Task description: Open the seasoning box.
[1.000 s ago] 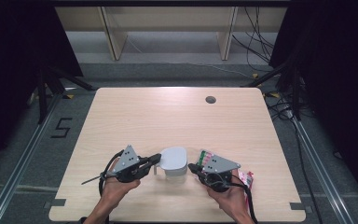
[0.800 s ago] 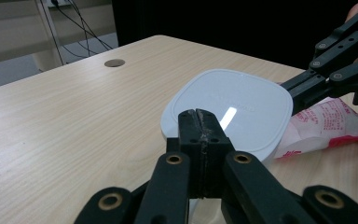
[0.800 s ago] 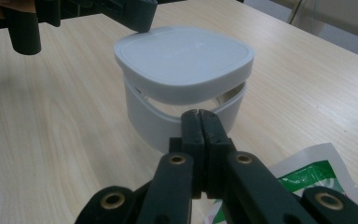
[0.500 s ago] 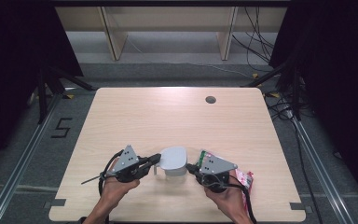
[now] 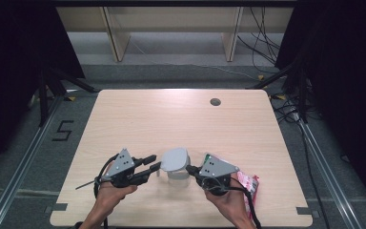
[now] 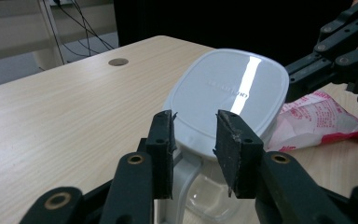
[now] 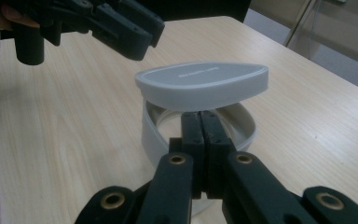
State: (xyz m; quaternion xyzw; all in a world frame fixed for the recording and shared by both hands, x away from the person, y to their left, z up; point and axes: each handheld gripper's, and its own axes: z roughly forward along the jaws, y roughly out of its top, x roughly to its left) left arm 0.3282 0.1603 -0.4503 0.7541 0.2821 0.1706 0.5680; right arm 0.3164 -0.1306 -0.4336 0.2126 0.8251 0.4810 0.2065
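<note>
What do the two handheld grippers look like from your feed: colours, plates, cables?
Both are black two-jaw tools with brass-coloured pivot pins. The left gripper and the right gripper each carry a grey three-cornered plate; the right one's shows a green spot. Black cables trail from both. The person's forearms are bare.

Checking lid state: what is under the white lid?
Under the raised white lid sits the container's open white rim, clear body below. Whether anything is inside cannot be seen.

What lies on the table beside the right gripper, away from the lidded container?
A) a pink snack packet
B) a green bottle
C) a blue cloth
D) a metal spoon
A: a pink snack packet lies just outside the right gripper, also seen behind the white lid.
</note>
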